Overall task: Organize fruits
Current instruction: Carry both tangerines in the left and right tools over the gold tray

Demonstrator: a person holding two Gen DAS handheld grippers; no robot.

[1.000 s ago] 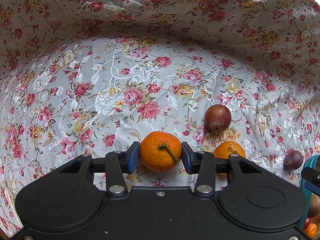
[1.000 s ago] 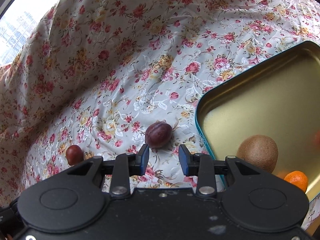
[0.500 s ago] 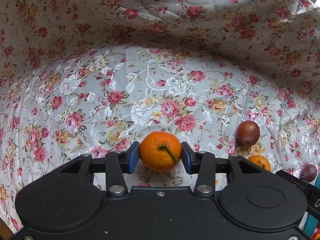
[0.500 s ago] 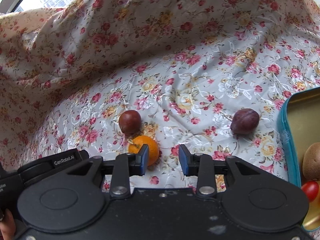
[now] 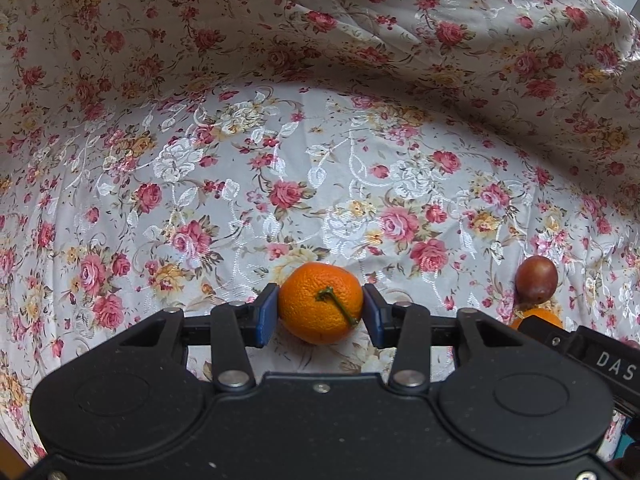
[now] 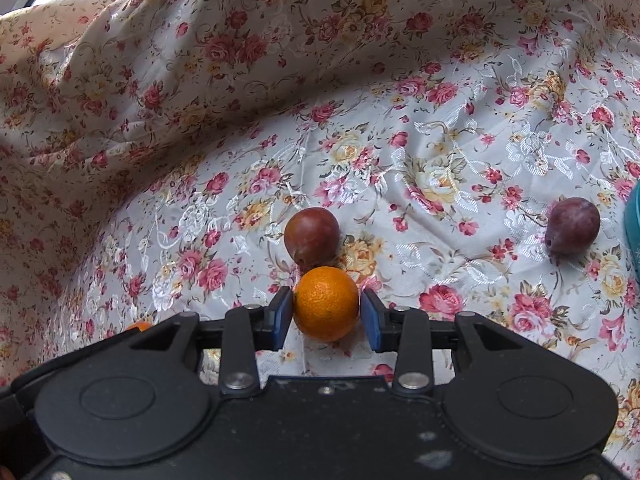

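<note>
two oranges: one at each gripper, both low over the flowered cloth that covers the surface
left wrist view, stemmed orange [image 5: 321,303]: sits between the blue pads, stem stub facing the camera; whether it is lifted or resting on the cloth [image 5: 280,160] i cannot tell
left wrist view, left gripper [image 5: 321,312]: fingers [image 5: 267,314] clamped on the stemmed orange, both pads touching its sides at the widest part
left wrist view, neighbours: a dark red plum [image 5: 536,280] lies off to the right, with a second orange [image 5: 538,317] just below it, half hidden by the other gripper's black body
right wrist view, second orange [image 6: 326,303]: on the cloth [image 6: 440,160] between the pads, touching the dark red plum [image 6: 312,236] behind it
right wrist view, right gripper [image 6: 326,316]: fingers [image 6: 280,317] apart; the left pad looks to touch the skin, the right pad shows a thin gap, so not yet gripped by my reading
right wrist view, other fruit: a purple plum [image 6: 573,227] lies well to the right, near a teal tray edge [image 6: 633,220]
handling: likely light, round, firm yet yielding; pebbly peel should hold well on the pads
where to hold: across the widest middle, gently, since hard squeezing could bruise it
risk: closing may nudge the dark red plum and set it rolling
</note>
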